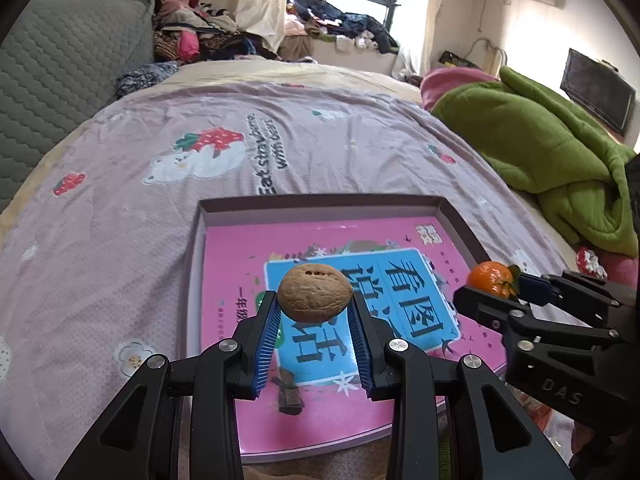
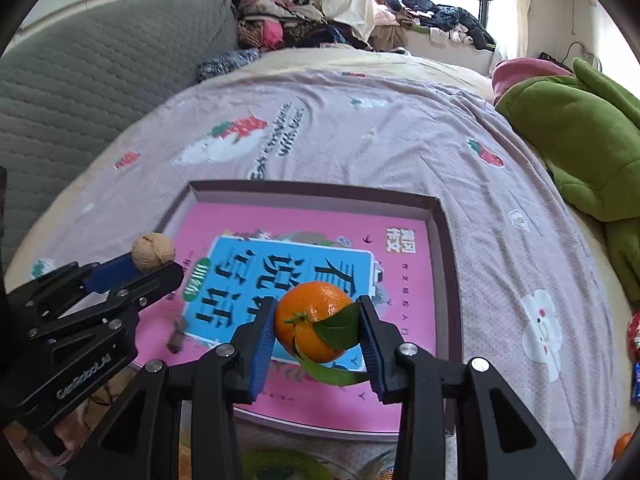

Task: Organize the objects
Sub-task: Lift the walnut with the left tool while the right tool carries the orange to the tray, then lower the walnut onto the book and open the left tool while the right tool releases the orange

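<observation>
The walnut [image 1: 315, 293] is pinched between the blue pads of the left gripper [image 1: 316, 312], held above the pink book [image 1: 320, 420] that lies in a shallow box [image 1: 320, 202]. The tangerine [image 2: 313, 322], leaves still on, is clamped in the right gripper [image 2: 316, 332] over the same book. The box rests on a bedsheet [image 1: 120, 220], with a green quilt [image 1: 540, 140] to the right.

Brown walnut [image 1: 315, 293], orange tangerine [image 2: 314, 322] w/ green leaf, pink book [image 1: 236, 288], strawberry-print sheet [image 1: 160, 184].
</observation>
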A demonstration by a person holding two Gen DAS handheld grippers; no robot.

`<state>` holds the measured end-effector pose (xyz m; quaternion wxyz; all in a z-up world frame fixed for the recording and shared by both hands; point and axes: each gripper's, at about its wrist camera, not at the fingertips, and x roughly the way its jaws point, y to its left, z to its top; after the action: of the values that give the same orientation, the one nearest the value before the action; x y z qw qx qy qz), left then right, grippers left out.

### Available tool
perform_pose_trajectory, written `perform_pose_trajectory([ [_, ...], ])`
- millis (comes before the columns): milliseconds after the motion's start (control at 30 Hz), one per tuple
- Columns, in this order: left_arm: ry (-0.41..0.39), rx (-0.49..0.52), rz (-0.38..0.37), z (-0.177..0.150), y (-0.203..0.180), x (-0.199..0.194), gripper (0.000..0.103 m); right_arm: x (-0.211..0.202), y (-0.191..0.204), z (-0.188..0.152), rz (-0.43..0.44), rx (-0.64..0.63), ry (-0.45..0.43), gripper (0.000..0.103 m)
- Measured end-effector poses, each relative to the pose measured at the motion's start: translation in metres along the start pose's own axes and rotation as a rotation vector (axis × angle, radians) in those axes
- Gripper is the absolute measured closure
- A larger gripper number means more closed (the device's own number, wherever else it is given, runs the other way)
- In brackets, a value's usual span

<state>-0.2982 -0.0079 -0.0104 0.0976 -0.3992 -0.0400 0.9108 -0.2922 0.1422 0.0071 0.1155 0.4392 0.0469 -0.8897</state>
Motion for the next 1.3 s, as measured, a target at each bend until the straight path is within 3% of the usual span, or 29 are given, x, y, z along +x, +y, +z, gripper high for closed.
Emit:
perform_pose_trajectory([
  [567, 0.094, 0.013, 0.049, -0.011, -0.004, 0.035, 0.068, 0.040, -0.005, -0.001, -0.008, 0.005, 0.112, 0.063],
  [1300, 0.162, 0.005, 0.048, -0.018, 0.000, 0.054, 0.067, 0.072, -0.010, -0.005, 0.018, 0.056, 0.222, 0.063],
])
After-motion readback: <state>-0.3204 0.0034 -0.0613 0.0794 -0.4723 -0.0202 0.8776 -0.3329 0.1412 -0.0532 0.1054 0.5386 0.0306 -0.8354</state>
